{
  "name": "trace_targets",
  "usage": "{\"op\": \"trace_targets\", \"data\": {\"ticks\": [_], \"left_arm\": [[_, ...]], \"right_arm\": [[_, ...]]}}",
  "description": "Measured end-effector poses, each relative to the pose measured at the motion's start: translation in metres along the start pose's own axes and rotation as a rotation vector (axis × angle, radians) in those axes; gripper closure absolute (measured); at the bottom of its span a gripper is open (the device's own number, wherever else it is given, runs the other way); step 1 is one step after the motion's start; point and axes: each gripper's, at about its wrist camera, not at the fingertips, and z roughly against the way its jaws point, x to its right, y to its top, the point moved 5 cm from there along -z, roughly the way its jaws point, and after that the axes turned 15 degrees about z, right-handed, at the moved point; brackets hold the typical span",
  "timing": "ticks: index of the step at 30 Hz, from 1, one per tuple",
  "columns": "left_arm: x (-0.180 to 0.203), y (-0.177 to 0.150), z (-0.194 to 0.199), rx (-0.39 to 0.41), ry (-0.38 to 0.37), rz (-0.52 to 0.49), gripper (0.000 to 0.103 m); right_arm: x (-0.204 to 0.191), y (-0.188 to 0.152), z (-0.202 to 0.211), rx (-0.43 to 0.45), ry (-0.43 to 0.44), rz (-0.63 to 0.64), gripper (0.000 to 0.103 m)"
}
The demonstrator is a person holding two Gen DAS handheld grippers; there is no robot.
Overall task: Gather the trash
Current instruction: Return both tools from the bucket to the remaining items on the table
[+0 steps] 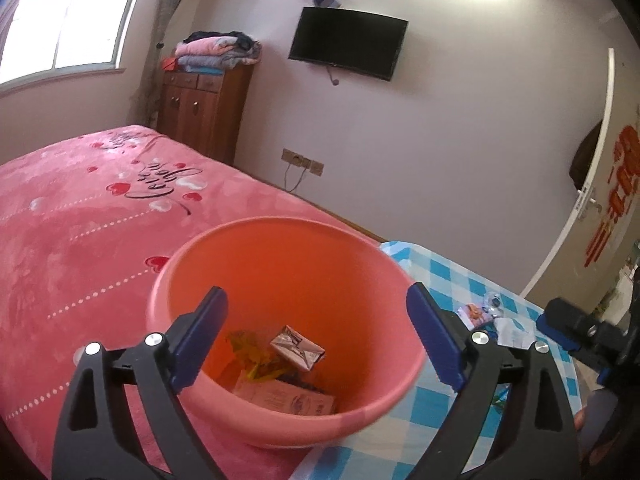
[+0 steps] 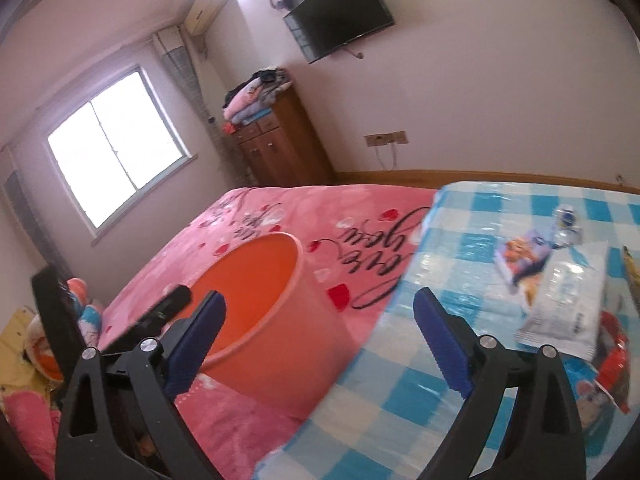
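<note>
An orange bucket (image 1: 280,280) stands on the pink bedspread (image 1: 80,220), touching the edge of a blue-checked cloth (image 2: 460,360). Inside it lie a silver wrapper (image 1: 297,347) and a flat carton (image 1: 284,396). Over the bucket the left gripper (image 1: 316,340) gapes empty; beside the bucket the right gripper (image 2: 320,344) is spread, also empty. More wrappers (image 2: 560,304) litter the cloth.

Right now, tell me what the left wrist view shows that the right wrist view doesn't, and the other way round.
Only the left wrist view looks down into the orange bucket, showing the trash already lying at its bottom, and it catches a white door at the right. Only the right wrist view shows the white packet and the red wrapper on the checked cloth. Both share the bucket, the pink bedspread, the wall television, the wooden cabinet, and an open, empty tool: left tool, right tool.
</note>
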Motion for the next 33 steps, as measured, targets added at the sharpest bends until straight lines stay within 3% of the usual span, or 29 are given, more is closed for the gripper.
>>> {"op": "trace_targets", "data": {"ticks": [11, 33], "left_arm": [[0.043, -0.027, -0.003, -0.027, -0.043, -0.093, 0.012], [0.106, -0.080, -0.016, -0.141, -0.114, -0.164, 0.012]], "right_arm": [[0.045, -0.034, 0.030, 0.028, -0.122, -0.034, 0.009], [0.108, -0.074, 0.079, 0.054, -0.264, -0.067, 0.007]]}}
